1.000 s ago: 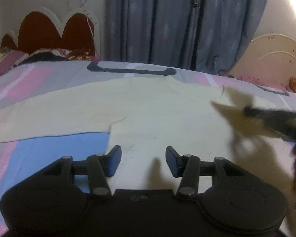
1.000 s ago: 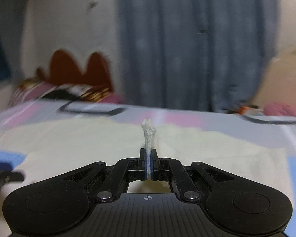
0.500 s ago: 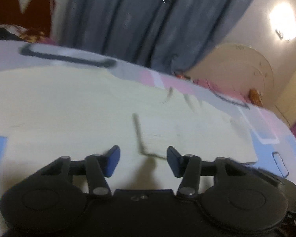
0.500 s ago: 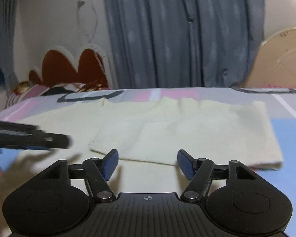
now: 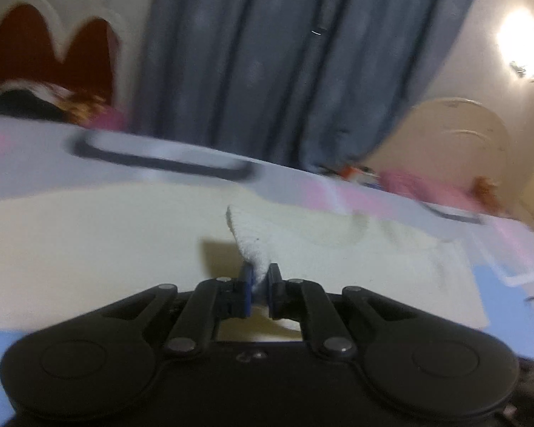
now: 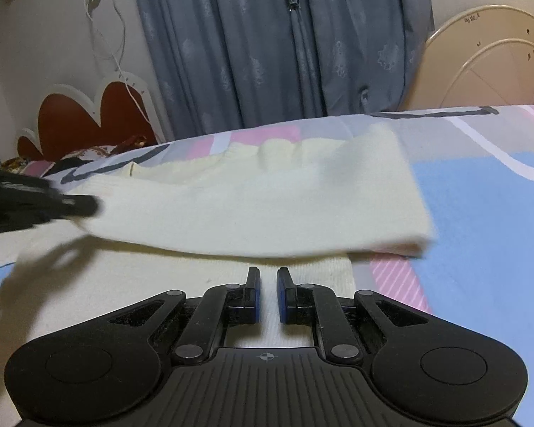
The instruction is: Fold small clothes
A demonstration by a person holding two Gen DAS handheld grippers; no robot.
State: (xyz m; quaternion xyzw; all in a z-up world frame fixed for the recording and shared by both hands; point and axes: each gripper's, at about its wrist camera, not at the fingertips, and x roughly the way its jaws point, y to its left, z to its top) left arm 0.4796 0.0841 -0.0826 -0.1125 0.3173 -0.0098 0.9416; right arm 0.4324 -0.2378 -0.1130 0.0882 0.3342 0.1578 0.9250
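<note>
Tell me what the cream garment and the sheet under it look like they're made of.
Cream garment: looks like soft matte knit, ribbing visible at its edge near the right hand-held gripper; fibre unclear. Bedsheet: looks like thin smooth woven cloth, flat, printed in blue, pink and grey blocks.

Walls: plain cream wall (image 6: 53, 53), a white cable (image 6: 119, 60) hanging down it.
Window: pleated grey-blue curtain (image 6: 267, 42).
Light: glowing wall lamp (image 5: 521, 44), upper right.
Furniture: scalloped red headboard with white trim (image 6: 89, 117); arched cream footboard (image 6: 491, 60).
Bed: pink, grey and blue patterned bedsheet (image 6: 480, 195).
</note>
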